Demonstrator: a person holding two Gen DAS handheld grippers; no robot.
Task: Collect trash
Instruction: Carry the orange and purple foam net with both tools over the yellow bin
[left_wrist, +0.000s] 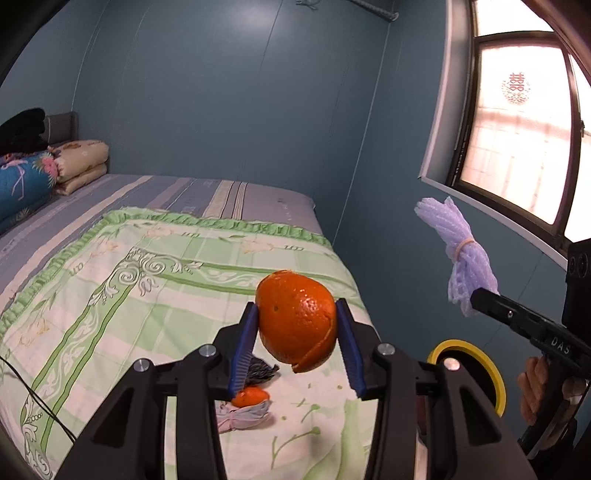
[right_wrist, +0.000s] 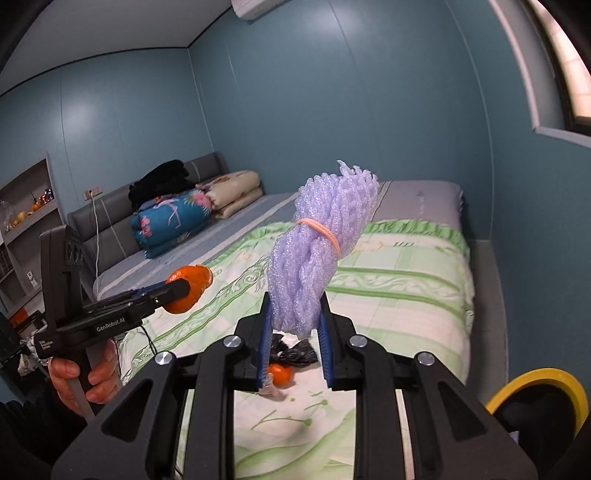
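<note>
Two handheld grippers, one per hand.

Left gripper (left_wrist: 297, 339): jaws part-open, blue pads clamped on both sides of one large piece of orange peel (left_wrist: 297, 321), a domed shell with a curled torn edge, lifted clear above the bed (left_wrist: 110, 280). One hand (right_wrist: 79, 373) on its grip shows in the right wrist view.

Right gripper (right_wrist: 297, 325): jaws nearly closed, pinching the lower end of one bundle of purple foam netting (right_wrist: 317, 254), which stands up from the pads. One pale orange rubber band (right_wrist: 325, 230) cinches the bundle at its waist. Fingers (left_wrist: 532, 387) of the holding hand show in the left wrist view.

Trash lying on the green floral sheet (right_wrist: 406, 295), below the jaws, close together:
- one smaller piece of orange peel (left_wrist: 251, 396)
- one crumpled black plastic scrap (right_wrist: 295, 352)
- one pale crumpled wad (left_wrist: 240, 415), just beside the small peel; material cannot be told.

One bin with a yellow rim (right_wrist: 550, 384) and dark interior, beside the bed's near corner.

Far end of bed: two folded quilts, one blue floral (right_wrist: 170, 221) and one cream (right_wrist: 236, 192); one black garment heap (right_wrist: 159, 181) on top.

One window (left_wrist: 517, 140), bright.
</note>
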